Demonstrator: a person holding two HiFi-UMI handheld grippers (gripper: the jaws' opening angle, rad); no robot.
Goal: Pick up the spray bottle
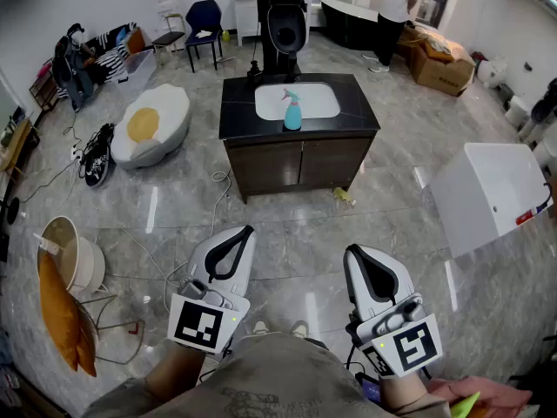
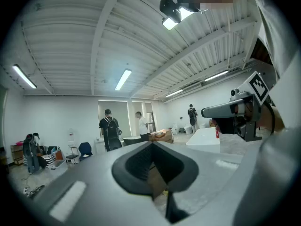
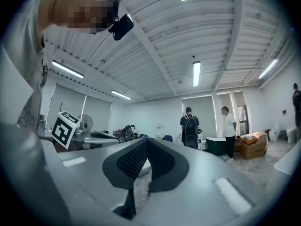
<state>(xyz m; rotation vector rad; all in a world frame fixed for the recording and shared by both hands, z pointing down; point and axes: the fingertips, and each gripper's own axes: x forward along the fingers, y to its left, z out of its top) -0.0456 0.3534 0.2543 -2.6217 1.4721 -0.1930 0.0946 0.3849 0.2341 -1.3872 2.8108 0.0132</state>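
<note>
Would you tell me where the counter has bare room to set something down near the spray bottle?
The counter is bare left of the sink, and likewise on the strip to the sink's right. The front edge is narrow, and the spray bottle takes its middle, standing at the sink's front rim.

dark cabinet (image 1: 300, 159) — centre | egg cushion (image 1: 152, 124) — left | white box (image 1: 487, 194) right

Item counts: 1 spray bottle (image 1: 292, 111); 1 sink (image 1: 320, 101); 1 cabinet (image 1: 300, 162); 2 grippers, namely left gripper (image 1: 237, 238) and right gripper (image 1: 359, 258); 1 egg-shaped cushion (image 1: 153, 125); 1 blue chair (image 1: 204, 19); 1 cardboard box (image 1: 442, 68); 2 standing people, namely person with backpack (image 3: 190, 125) and person in white shirt (image 3: 229, 126).
</note>
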